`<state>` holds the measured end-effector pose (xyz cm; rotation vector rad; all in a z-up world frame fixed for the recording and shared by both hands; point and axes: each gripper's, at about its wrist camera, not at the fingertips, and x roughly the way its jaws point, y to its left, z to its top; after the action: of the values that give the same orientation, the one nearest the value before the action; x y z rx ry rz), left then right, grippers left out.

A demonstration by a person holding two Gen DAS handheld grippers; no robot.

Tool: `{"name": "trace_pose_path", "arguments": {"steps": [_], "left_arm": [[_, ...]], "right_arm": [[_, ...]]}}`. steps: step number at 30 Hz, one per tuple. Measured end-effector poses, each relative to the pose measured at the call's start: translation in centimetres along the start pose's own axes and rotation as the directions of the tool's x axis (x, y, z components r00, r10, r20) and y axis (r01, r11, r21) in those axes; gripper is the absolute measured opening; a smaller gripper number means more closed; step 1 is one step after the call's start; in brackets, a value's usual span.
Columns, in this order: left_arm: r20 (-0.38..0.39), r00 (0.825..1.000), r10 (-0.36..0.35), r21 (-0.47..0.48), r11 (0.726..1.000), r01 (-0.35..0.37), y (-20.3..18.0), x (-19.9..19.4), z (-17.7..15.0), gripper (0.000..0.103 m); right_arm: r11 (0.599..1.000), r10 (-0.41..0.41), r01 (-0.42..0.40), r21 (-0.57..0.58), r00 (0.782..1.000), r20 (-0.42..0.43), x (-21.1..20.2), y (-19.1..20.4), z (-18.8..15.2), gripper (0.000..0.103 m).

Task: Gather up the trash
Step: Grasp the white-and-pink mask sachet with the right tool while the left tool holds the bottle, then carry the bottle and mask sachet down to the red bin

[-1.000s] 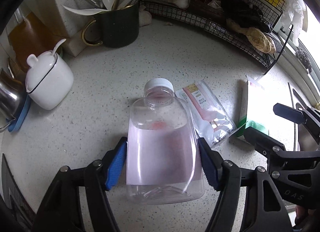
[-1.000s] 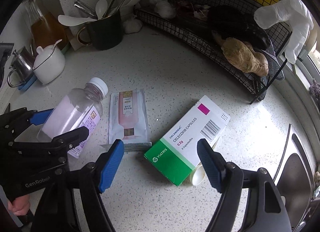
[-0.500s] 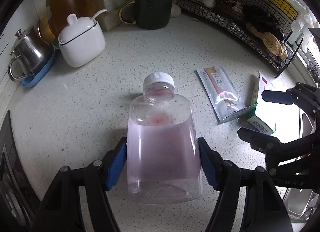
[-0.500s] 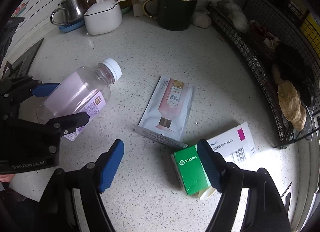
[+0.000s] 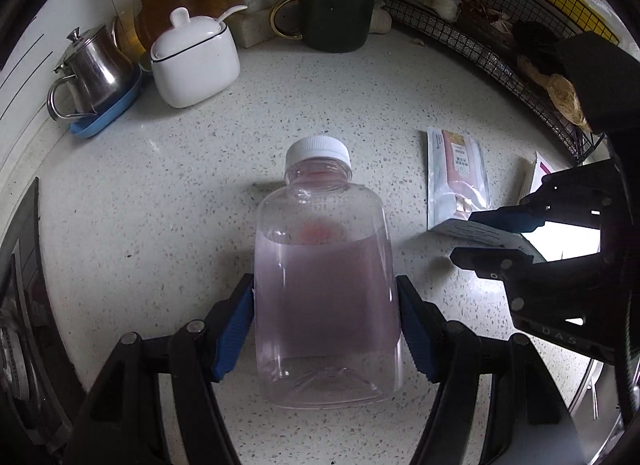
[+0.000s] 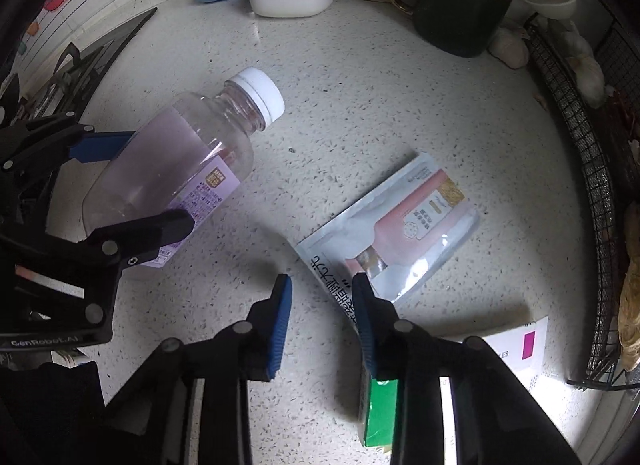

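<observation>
Left gripper (image 5: 326, 325) is clamping the bottle (image 5: 326, 289), cap pointing away. Right gripper (image 6: 320, 317), jaws just closing, nothing between them yet, is sitting at the sachet (image 6: 396, 233) corner; sachet is lying up-right, long axis diagonal on the counter (image 6: 360, 105). Right hand nearer.
</observation>
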<state>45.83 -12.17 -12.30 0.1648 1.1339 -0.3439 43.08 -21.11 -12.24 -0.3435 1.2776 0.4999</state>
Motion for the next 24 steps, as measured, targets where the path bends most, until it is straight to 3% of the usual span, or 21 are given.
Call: {"name": "trace_pose_path", "arguments": {"steps": [4, 12, 17, 24], "left_arm": [[0.001, 1.000, 0.004, -0.030, 1.000, -0.004, 0.8, -0.7, -1.0, 0.066], [0.013, 1.000, 0.009, -0.103, 0.995, -0.008, 3.6, -3.0, -4.9, 0.066], [0.012, 1.000, -0.007, -0.159, 0.987, 0.008, 5.3, -5.0, -8.3, 0.066], [0.024, 1.000, -0.013, -0.139, 0.990, 0.016, 6.0, -7.3, -12.8, 0.066]], "right_arm": [[0.999, 0.004, -0.002, -0.054, 1.000, 0.021, 0.2, 1.7, 0.2, 0.002], [0.994, 0.007, 0.003, -0.111, 0.997, 0.083, -1.2, 7.2, 0.2, 0.001], [0.995, 0.043, -0.034, -0.090, 0.994, 0.100, -2.4, 10.8, -1.0, 0.000], [0.997, 0.075, -0.074, -0.015, 0.989, 0.127, -3.2, 14.7, -4.3, 0.000]]}}
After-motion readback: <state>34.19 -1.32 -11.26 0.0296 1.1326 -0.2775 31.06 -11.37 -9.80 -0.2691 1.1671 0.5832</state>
